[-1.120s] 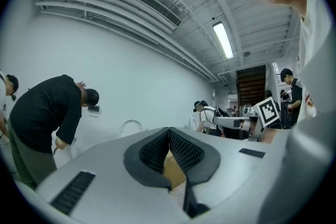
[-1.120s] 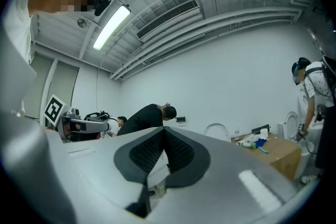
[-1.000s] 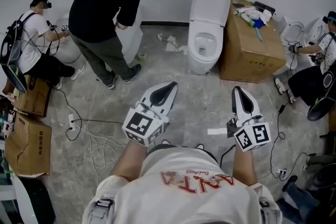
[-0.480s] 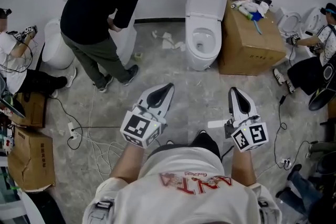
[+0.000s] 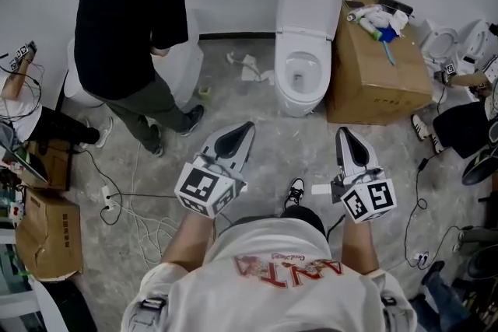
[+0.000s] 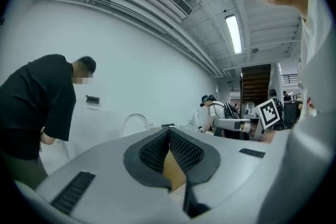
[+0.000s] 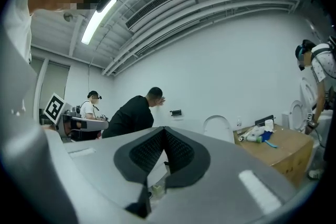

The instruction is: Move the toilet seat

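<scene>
A white toilet [image 5: 305, 50] stands against the far wall with its seat and lid [image 5: 311, 0] raised upright; the lid's top [image 7: 218, 127] also shows in the right gripper view and the lid's arc [image 6: 135, 122] in the left gripper view. My left gripper [image 5: 247, 126] is held level over the floor, short of the bowl and to its left, jaws shut with nothing between them. My right gripper [image 5: 340, 131] hangs level to the bowl's right front, also shut and empty. Both are well apart from the toilet.
A cardboard box [image 5: 377, 70] with bottles and a brush on top stands right of the toilet. A person in black [image 5: 128, 19] bends at another toilet on the left. Cables [image 5: 128, 194] lie on the floor at left; more people crouch at both edges.
The toilet and box have come closer in the head view as I stepped toward them. Both grippers stayed shut and level. The person in black shifted left.
</scene>
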Tool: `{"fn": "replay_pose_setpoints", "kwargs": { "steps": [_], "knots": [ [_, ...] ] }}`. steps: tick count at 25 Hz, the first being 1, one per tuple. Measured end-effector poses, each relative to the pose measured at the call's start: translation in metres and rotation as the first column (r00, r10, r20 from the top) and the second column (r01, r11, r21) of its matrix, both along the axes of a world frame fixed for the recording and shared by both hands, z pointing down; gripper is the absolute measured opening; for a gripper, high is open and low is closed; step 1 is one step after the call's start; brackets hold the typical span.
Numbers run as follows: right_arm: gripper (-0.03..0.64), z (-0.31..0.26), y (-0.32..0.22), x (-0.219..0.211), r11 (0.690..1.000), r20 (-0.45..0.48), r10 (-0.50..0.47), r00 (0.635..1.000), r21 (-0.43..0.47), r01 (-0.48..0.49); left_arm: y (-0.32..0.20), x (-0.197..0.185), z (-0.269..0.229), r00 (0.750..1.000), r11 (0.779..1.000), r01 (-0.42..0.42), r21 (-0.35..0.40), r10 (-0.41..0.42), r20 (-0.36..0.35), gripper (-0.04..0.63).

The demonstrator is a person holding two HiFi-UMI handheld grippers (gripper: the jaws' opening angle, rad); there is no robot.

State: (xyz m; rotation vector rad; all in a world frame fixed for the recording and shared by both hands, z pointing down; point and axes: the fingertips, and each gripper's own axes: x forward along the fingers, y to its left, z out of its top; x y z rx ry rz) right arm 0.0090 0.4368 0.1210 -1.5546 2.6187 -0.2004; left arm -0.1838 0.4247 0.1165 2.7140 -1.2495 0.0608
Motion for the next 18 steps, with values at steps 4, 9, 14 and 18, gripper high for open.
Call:
{"fn": "replay_pose_setpoints", "kwargs": {
  "steps": [4, 9, 14, 18],
  "knots": [
    [0.003, -0.006, -0.047, 0.042, 1.000, 0.012, -0.029, 0.999, 0.003, 0.029, -0.040, 0.042, -0.008, 1.000, 1.000, 0.021, 0.004, -0.021, 0.006, 0.011],
    [0.003, -0.006, -0.092, 0.096, 0.998, 0.021, -0.056, 0.998, 0.001, 0.056, -0.079, 0.097, -0.009, 0.999, 0.999, 0.043, 0.002, -0.043, 0.023, 0.009],
    [0.003, 0.007, -0.126, 0.134, 0.996, 0.026, -0.078, 0.997, -0.030, 0.079, -0.112, 0.137, -0.003, 0.998, 0.998, 0.054, -0.017, -0.053, 0.026, 0.011],
    [0.003, 0.015, -0.150, 0.150, 0.996, 0.046, -0.076, 0.996, -0.049, 0.078, -0.133, 0.154, 0.000, 0.998, 0.998, 0.051, -0.022, -0.050, 0.040, 0.009]
  ]
}}
